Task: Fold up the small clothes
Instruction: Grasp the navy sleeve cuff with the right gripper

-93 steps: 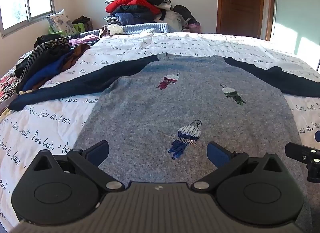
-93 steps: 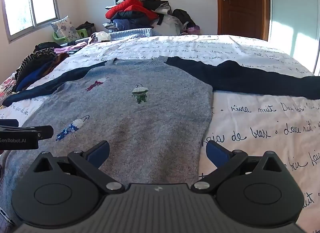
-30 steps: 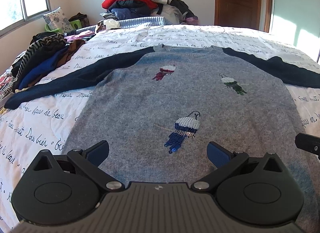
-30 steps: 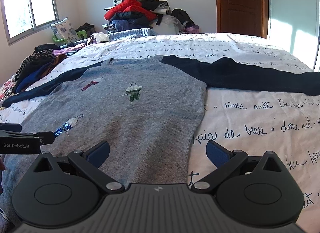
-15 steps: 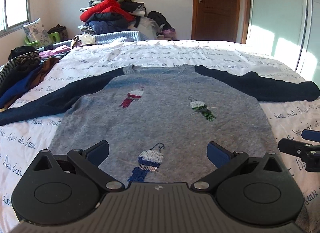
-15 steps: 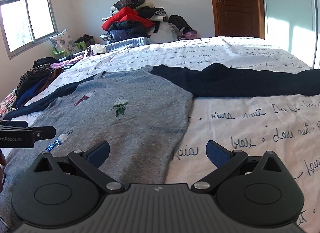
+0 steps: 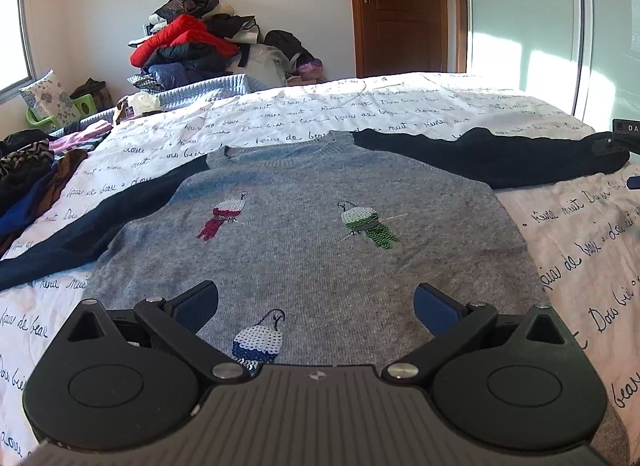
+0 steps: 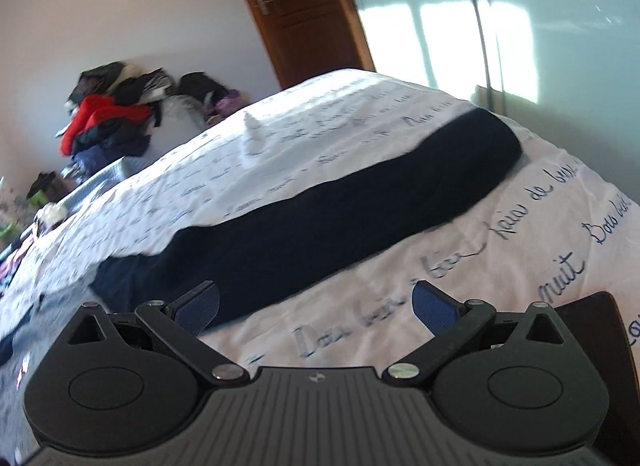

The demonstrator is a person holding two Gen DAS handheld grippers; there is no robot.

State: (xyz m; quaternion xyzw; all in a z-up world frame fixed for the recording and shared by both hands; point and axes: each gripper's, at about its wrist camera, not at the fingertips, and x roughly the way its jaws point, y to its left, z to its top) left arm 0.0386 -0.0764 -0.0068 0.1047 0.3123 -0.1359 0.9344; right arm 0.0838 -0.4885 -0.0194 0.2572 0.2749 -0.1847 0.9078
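The left gripper point(image 7: 316, 302) is held level, pointing toward 12 o'clock, its two blue-padded fingers point(image 7: 198, 302) spread wide with nothing between them. The right gripper point(image 8: 318, 306) is rolled to one side, its fingers point(image 8: 434, 308) equally wide apart and empty.

- The sweater point(image 7: 304, 242) is soft, fuzzy grey knit, with dark blue knit sleeves point(image 8: 360, 201).
- Its three birds point(image 7: 362, 221) are made of shiny little sequins.
- The bedsheet point(image 7: 400, 109) is smooth white cloth.
- The door point(image 7: 400, 9) is brown wood.
- The left gripper point(image 7: 316, 304) is dull black plastic with shiny metal pins.
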